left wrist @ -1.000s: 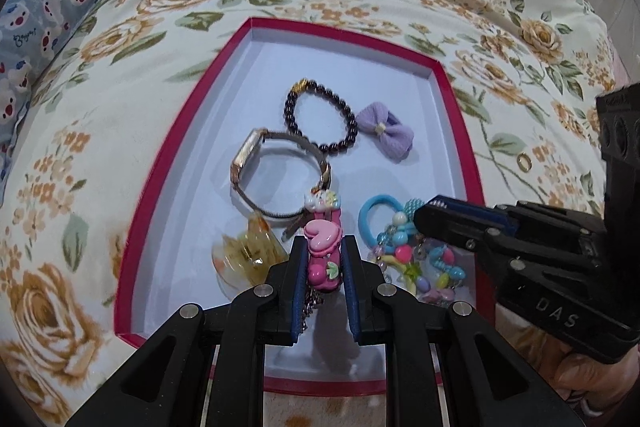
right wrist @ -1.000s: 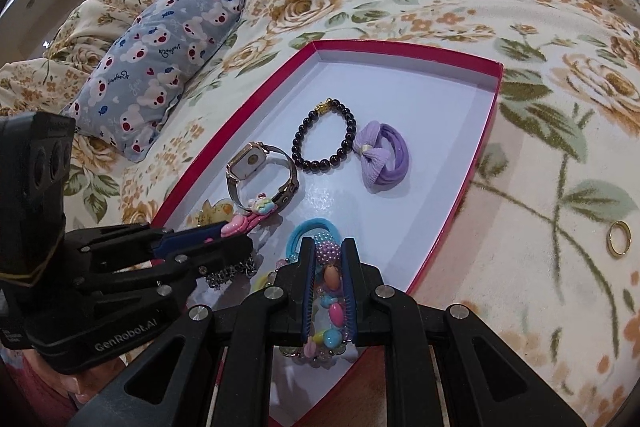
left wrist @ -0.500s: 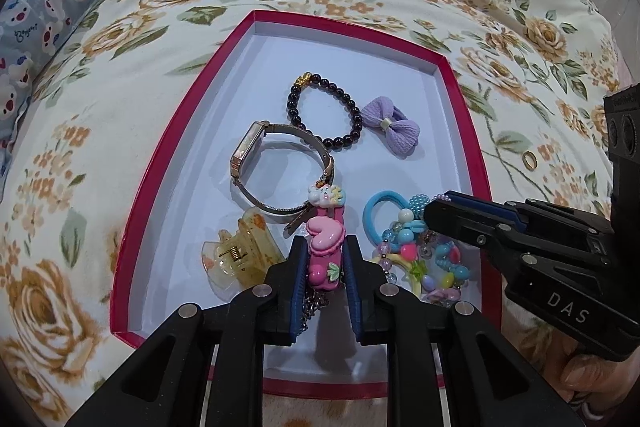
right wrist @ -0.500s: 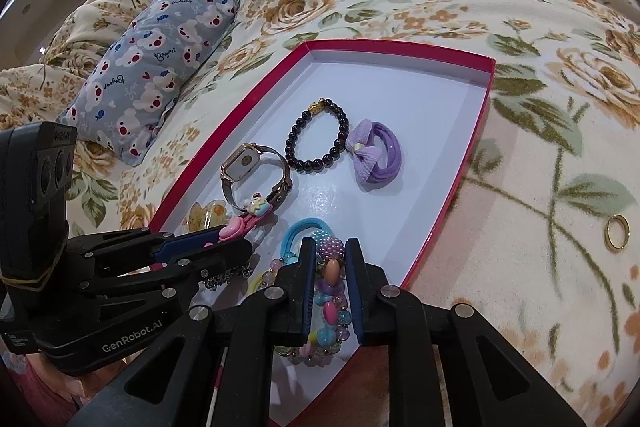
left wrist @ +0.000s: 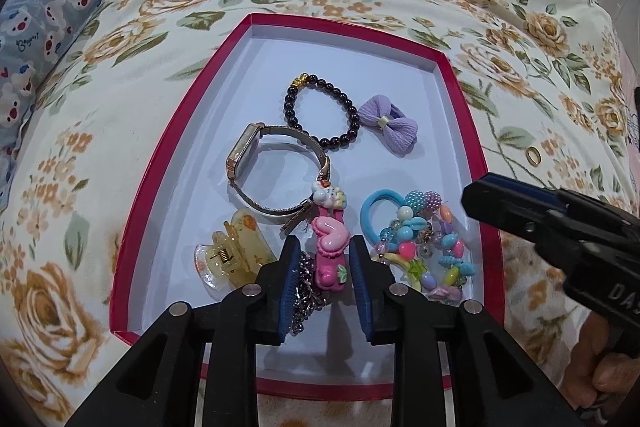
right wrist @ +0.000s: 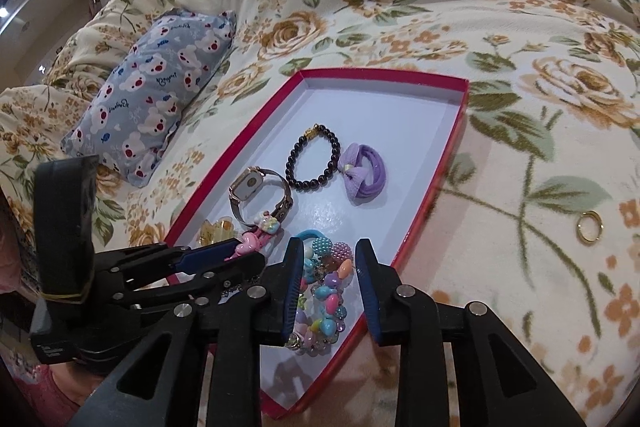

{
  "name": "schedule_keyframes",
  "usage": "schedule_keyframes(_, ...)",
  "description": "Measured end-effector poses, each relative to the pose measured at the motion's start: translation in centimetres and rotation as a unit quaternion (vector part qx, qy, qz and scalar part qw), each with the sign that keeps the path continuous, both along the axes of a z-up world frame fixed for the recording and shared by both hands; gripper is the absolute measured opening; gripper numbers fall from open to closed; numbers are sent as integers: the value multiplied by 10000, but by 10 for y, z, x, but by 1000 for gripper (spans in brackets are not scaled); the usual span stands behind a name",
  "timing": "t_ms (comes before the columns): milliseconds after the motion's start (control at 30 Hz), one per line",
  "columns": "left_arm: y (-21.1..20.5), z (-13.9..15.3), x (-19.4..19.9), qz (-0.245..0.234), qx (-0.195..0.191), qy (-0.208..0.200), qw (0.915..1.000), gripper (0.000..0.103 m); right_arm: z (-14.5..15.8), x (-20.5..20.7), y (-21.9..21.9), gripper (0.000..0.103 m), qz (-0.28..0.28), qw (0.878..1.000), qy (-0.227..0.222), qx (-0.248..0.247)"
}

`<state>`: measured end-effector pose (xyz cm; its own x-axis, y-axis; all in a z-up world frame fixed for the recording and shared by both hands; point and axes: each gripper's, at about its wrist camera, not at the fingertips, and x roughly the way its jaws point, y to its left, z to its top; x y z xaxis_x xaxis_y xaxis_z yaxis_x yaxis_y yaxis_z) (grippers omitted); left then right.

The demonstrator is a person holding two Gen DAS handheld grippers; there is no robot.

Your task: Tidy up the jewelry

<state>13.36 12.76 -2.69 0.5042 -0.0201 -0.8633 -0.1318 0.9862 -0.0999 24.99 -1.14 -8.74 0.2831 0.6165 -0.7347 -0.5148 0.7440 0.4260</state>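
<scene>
Left claw [left wrist: 323, 263] had just opened off the glossy pink heart charm [left wrist: 330, 247], right claw [right wrist: 327, 277] likewise off the knobbly pastel bead bracelet [right wrist: 320, 291]; both pieces lay free at the lower end of the red-rimmed tray [left wrist: 168, 147], evidently just delivered. Farther up sat an amber claw clip [left wrist: 232, 255], mesh-band watch [left wrist: 256, 163], dark bead bracelet [left wrist: 320, 115] and ribbed lilac bow [left wrist: 388, 123]. At right of frame, a gold ring [right wrist: 589, 226] waited on the floral bedspread [right wrist: 400, 7].
</scene>
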Motion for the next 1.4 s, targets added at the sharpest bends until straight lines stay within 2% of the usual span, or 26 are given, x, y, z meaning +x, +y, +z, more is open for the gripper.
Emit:
schedule_keyframes(33, -1, 0, 0, -5, 24, 8, 10000, 33, 1, -1, -2, 29, -11, 10000, -14, 20)
schedule_keyframes(67, -2, -1, 0, -1, 54, 28, 10000, 42, 3, -2, -2, 29, -23, 10000, -31, 33)
schedule_keyframes(100, -2, -2, 1, -2, 75, 45, 10000, 45, 4, -3, -4, 29, -36, 10000, -51, 42)
schedule_keyframes(533, -2, -3, -3, 1, 75, 69, 9999, 45, 12, -9, -15, 29, -219, 9996, -125, 141)
schedule_keyframes(733, -1, 7, -11, -37, -35, -53, 10000, 45, 19, -12, -23, 31, -327, 9991, -190, 207)
schedule_keyframes(800, 0, 11, -16, -29, -80, -109, 9999, 45, 21, -13, -27, 34, -382, 9987, -214, 265)
schedule_keyframes(933, 4, 26, -32, 71, -209, -315, 9993, 51, 26, -18, -35, 48, -504, 9974, -273, 429)
schedule_keyframes(1033, 9, 37, -50, 229, -219, -490, 9983, 71, 27, -24, -38, 58, -550, 9965, -286, 561)
schedule_keyframes(1067, 10, 41, -57, 298, -212, -570, 9977, 84, 27, -26, -40, 63, -559, 9961, -282, 615)
schedule_keyframes(1100, 11, 44, -64, 354, -215, -660, 9970, 87, 27, -28, -40, 66, -564, 9959, -280, 653)
schedule_keyframes(1400, 22, 48, -116, 767, -508, -925, 9915, 90, 29, -56, -48, 83, -598, 9925, -372, 1002)
